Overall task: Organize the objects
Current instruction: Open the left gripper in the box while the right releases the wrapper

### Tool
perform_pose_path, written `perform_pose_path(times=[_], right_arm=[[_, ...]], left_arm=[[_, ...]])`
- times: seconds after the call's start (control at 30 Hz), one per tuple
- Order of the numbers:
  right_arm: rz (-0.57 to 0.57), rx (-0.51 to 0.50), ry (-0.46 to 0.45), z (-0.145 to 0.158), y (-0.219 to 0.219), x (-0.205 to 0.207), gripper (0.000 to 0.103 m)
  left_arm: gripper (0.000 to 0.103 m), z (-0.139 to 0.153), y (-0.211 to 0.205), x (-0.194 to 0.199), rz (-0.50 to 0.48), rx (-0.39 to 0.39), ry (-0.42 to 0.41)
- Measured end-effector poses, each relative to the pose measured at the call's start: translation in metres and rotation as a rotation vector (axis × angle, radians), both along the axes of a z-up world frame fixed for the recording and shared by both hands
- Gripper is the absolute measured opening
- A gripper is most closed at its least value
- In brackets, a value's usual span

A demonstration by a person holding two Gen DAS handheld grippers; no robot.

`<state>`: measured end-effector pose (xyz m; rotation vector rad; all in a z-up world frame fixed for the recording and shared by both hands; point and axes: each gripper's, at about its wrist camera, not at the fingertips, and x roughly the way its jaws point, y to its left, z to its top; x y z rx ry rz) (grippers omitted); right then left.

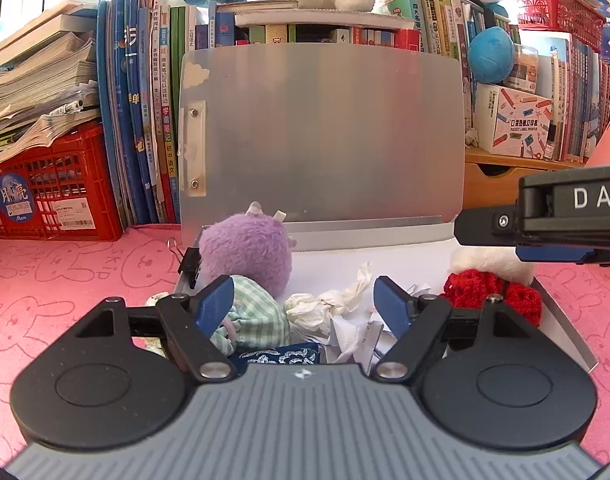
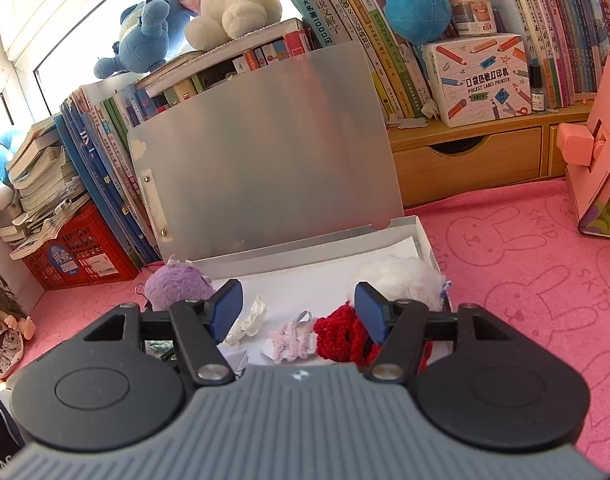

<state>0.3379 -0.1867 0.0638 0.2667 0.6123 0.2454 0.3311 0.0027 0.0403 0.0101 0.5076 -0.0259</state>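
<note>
A shallow white storage box is lying on the pink bunny-print mat, and its translucent grey lid is standing up at the far edge of the box, leaning on the row of books behind it. The left gripper is hovering over the near part of the box with its blue pads wide apart and nothing pressed between them. Inside the box, a purple plush ball is sitting in the far left corner, and a black binder clip is clipped on the box wall just beside it. A green checked cloth piece is lying near the left pad, crumpled white paper is lying in the middle of the box, and a blue patterned cloth is at the near edge. A red crocheted piece is resting at the right side of the box, with a white fluffy piece just behind it. The right gripper is also hanging over the box with its pads apart and gripping nothing; the red crocheted piece is lying under its right pad, and a small pink-white yarn piece is lying between the pads on the box floor. A red plastic crate is standing left of the box.
</note>
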Motion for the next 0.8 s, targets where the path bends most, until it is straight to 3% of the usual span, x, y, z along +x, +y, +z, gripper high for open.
perform_pose_path(times=[0.23, 0.8], right_arm=[[-0.02, -0.034, -0.027, 0.008, -0.005, -0.02, 0.081], [-0.05, -0.107, -0.071, 0.007, -0.019, -0.088, 0.096]], left_arm=[[0.098, 0.013, 0.004, -0.021, -0.008, -0.037, -0.01], [0.101, 0.028, 0.006, -0.089, -0.008, -0.055, -0.038]])
